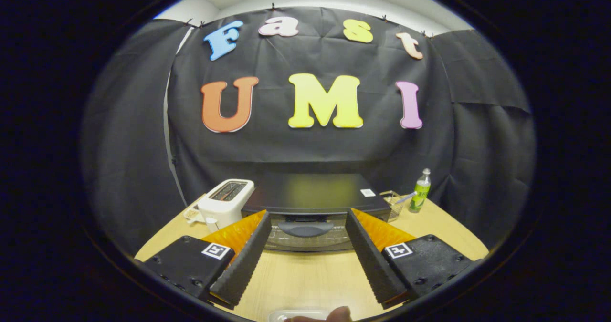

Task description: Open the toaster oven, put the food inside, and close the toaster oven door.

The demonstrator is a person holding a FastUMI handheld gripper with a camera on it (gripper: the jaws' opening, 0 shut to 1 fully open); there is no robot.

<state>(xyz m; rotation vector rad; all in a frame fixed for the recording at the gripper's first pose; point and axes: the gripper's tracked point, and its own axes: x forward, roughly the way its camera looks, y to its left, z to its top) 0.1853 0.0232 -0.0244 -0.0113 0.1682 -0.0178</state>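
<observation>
**Inspector:** Report the tool's condition.

**Assistant:** The gripper [308, 226] has its two fingers spread wide apart, grasping nothing. Bare table surface lies between them.

**Inspector:** Location of the appliance?

**Assistant:** The black box-shaped toaster oven [312, 202] stands on the round light wooden table [305, 274], just ahead of the fingertips and centred between them. Its glass door is shut, and the dark curved handle [305, 228] on the door faces the gripper, apart from both fingers.

**Inspector:** And the food?

**Assistant:** A pale, shallow container [298, 315] sits at the near edge of the table, behind the fingers. Its contents cannot be made out. A fingertip [340, 314] of a person rests just beside it.

**Inspector:** Other items?

**Assistant:** A white two-slot pop-up toaster [225, 202] stands just beside the oven on one side. On the other side, a small wire basket [392, 203] sits near the oven's corner, and a clear plastic bottle with a green label [420, 191] stands upright just beyond the basket.
</observation>
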